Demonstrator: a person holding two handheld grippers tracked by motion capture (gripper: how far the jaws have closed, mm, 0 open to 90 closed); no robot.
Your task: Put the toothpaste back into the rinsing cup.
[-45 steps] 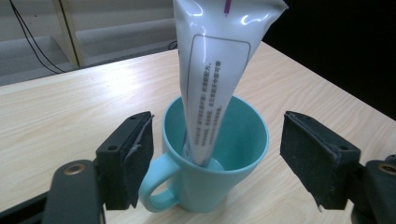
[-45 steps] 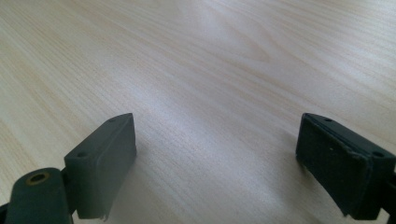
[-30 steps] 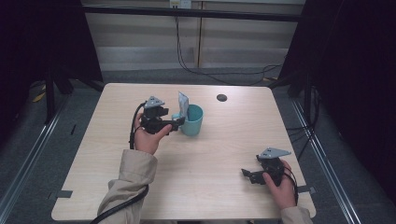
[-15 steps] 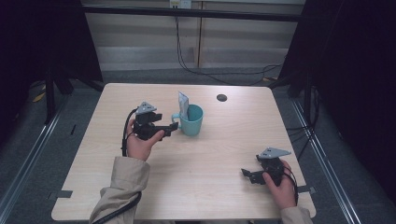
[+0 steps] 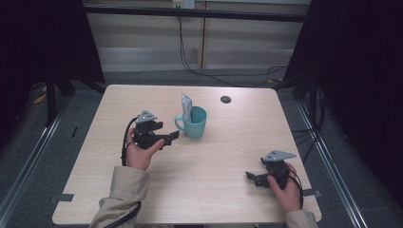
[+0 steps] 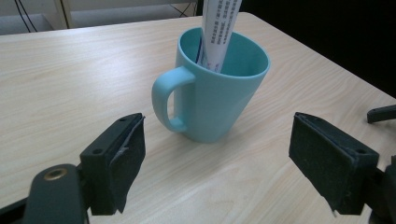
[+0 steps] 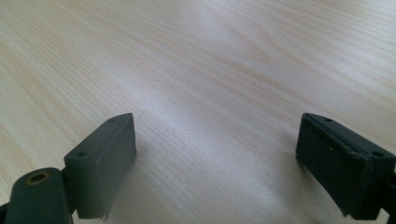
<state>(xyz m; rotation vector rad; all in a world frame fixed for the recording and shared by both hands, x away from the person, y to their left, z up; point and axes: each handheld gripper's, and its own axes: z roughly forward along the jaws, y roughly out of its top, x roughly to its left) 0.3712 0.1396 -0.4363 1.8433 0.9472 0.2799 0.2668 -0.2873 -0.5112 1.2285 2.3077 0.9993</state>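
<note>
Left tongs: where they hover low over the bench, the left tongs gape wide, empty, just short of the mug.
Right tongs: right tongs wide, empty, near the bench's front right.
Mug: pale teal mug, upright mid-bench, handle toward the left tongs.
Packet: a printed white packet stands inside.

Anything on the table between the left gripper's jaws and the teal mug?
Nothing. In the left gripper view, bare wood runs from the open left gripper to the teal mug, whose handle faces it. The high view shows the same short gap.
</note>
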